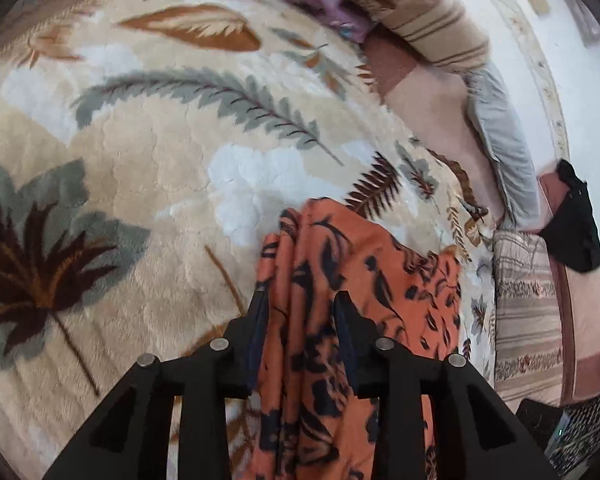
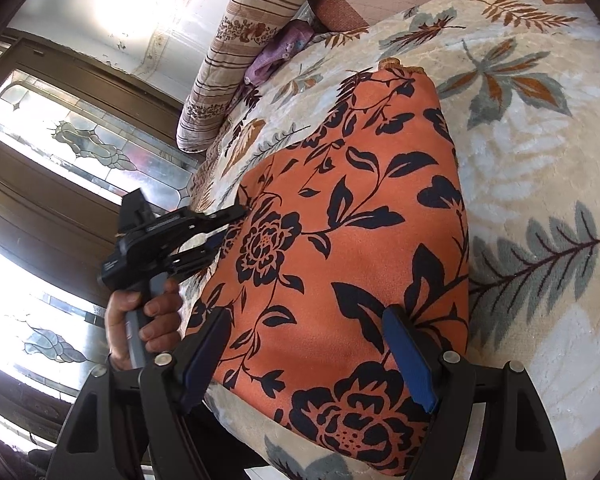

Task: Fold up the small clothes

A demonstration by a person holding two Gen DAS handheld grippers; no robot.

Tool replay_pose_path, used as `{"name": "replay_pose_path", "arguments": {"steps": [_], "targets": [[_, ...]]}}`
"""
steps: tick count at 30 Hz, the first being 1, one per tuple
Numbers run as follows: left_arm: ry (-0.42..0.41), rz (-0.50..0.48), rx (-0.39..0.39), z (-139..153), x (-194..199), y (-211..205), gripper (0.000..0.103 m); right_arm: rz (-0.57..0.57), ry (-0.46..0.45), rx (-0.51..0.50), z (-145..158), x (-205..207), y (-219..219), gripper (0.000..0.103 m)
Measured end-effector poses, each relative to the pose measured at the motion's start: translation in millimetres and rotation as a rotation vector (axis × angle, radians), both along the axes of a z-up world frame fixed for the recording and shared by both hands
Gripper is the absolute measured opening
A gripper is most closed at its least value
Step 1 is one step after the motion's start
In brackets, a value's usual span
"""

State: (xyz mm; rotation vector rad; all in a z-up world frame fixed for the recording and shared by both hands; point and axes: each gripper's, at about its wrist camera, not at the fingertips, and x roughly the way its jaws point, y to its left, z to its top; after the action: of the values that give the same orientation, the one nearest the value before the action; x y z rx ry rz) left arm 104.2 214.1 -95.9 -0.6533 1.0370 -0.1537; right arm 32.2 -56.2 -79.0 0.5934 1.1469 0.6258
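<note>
An orange cloth with a dark flower print (image 2: pixel 340 200) lies flat on a beige leaf-patterned blanket (image 2: pixel 520 160). My left gripper (image 2: pixel 232 226), held by a hand (image 2: pixel 140 320), is at the cloth's left edge. In the left wrist view this gripper (image 1: pixel 300 296) is shut on a bunched fold of the orange cloth (image 1: pixel 380 272), which runs between both fingers. My right gripper (image 2: pixel 308 314) stands open just above the cloth's near part. Its blue pads (image 2: pixel 412 360) are wide apart and grip nothing.
A striped rolled pillow (image 2: pixel 240 52) and a purple garment (image 2: pixel 276 56) lie at the blanket's far end. A glass-panelled door (image 2: pixel 60 140) stands beyond the bed edge. A grey cloth (image 1: pixel 500 132) and a black item (image 1: pixel 576 224) sit at the right side.
</note>
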Motion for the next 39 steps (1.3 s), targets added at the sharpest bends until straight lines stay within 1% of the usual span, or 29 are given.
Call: {"name": "replay_pose_path", "arguments": {"steps": [2, 4, 6, 8, 10, 11, 12, 13, 14, 15, 16, 18, 19, 20, 21, 22, 23, 24, 25, 27, 29, 31, 32, 34, 37, 39], "targets": [[-0.039, -0.024, 0.037, 13.6, -13.0, -8.0, 0.034, -0.008, 0.002, -0.003, 0.2, -0.2, 0.5, 0.081], [-0.083, -0.040, 0.067, 27.9, -34.1, -17.7, 0.034, -0.014, 0.003, -0.011, 1.0, -0.4, 2.0, 0.081], [-0.102, -0.049, 0.093, 34.6, -51.6, -29.8, 0.034, -0.018, 0.003, -0.015, 1.3, -0.6, 2.9, 0.081], [-0.082, -0.054, 0.139, 28.5, -66.1, -41.7, 0.034, -0.023, 0.004, -0.016, 1.3, -0.6, 3.3, 0.081], [-0.019, -0.068, 0.223, 10.6, -72.8, -52.8, 0.034, -0.032, 0.011, -0.019, 2.0, -0.4, 3.9, 0.081], [0.032, -0.072, 0.271, -3.3, -75.1, -56.6, 0.037, -0.038, 0.019, -0.022, 2.9, 0.0, 3.9, 0.081], [0.025, -0.071, 0.282, -6.6, -78.5, -58.4, 0.038, -0.041, 0.028, -0.026, 4.4, 0.1, 4.4, 0.081], [0.010, -0.060, 0.286, -2.7, -83.2, -58.1, 0.038, -0.046, 0.037, -0.034, 7.6, -0.7, 4.6, 0.081], [0.005, -0.051, 0.287, 2.8, -87.1, -58.0, 0.037, -0.059, 0.037, -0.039, 13.0, -3.0, 3.4, 0.081], [-0.018, -0.040, 0.285, 13.1, -93.3, -58.7, 0.037, -0.070, 0.022, -0.032, 19.4, -6.6, 1.3, 0.081], [-0.049, -0.037, 0.287, 20.8, -99.0, -60.5, 0.039, -0.072, -0.003, -0.021, 26.2, -11.5, -0.7, 0.081], [-0.111, -0.046, 0.312, 32.7, -112.1, -68.3, 0.050, -0.073, -0.029, -0.035, 32.8, -18.4, -3.0, 0.081], [-0.124, -0.064, 0.326, 32.1, -116.1, -73.4, 0.058, -0.072, -0.026, -0.041, 31.7, -19.9, -3.7, 0.081], [-0.119, -0.074, 0.340, 28.4, -116.7, -76.5, 0.059, -0.075, -0.009, -0.044, 27.3, -20.1, -4.6, 0.081], [-0.082, -0.082, 0.365, 18.1, -115.2, -79.7, 0.059, -0.081, 0.021, -0.050, 20.4, -19.1, -5.6, 0.081], [-0.026, -0.085, 0.382, 5.5, -112.2, -82.3, 0.059, -0.080, 0.066, -0.056, 10.1, -17.2, -5.8, 0.081], [0.031, -0.083, 0.375, -8.9, -110.1, -80.5, 0.059, -0.077, 0.096, -0.053, 2.2, -16.4, -6.1, 0.081], [0.032, -0.068, 0.345, -13.2, -112.0, -77.4, 0.059, -0.083, 0.101, -0.045, -0.5, -16.6, -7.4, 0.081], [0.015, -0.046, 0.329, -11.0, -117.1, -73.8, 0.059, -0.093, 0.103, -0.033, 1.6, -17.9, -9.4, 0.081], [-0.025, -0.032, 0.332, -1.3, -125.2, -71.9, 0.058, -0.103, 0.097, -0.025, 9.2, -20.8, -11.5, 0.081], [-0.054, -0.029, 0.355, 1.6, -130.6, -71.8, 0.058, -0.103, 0.069, -0.024, 16.1, -21.5, -12.0, 0.081], [-0.015, -0.044, 0.365, -7.5, -128.4, -71.7, 0.059, -0.099, 0.070, -0.039, 11.2, -19.2, -10.7, 0.081], [-0.004, -0.044, 0.351, -10.0, -127.1, -70.0, 0.059, -0.100, 0.089, -0.046, 5.1, -18.5, -10.8, 0.081], [-0.018, -0.020, 0.326, -3.8, -130.4, -65.7, 0.058, -0.100, 0.111, -0.042, 0.5, -18.2, -11.0, 0.081], [-0.086, 0.011, 0.317, 17.8, -134.2, -63.2, 0.059, -0.095, 0.062, -0.036, 18.5, -14.7, -12.1, 0.081], [-0.106, -0.004, 0.318, 27.4, -129.3, -66.4, 0.059, -0.098, 0.026, -0.029, 29.4, -7.4, -15.0, 0.081]]}}
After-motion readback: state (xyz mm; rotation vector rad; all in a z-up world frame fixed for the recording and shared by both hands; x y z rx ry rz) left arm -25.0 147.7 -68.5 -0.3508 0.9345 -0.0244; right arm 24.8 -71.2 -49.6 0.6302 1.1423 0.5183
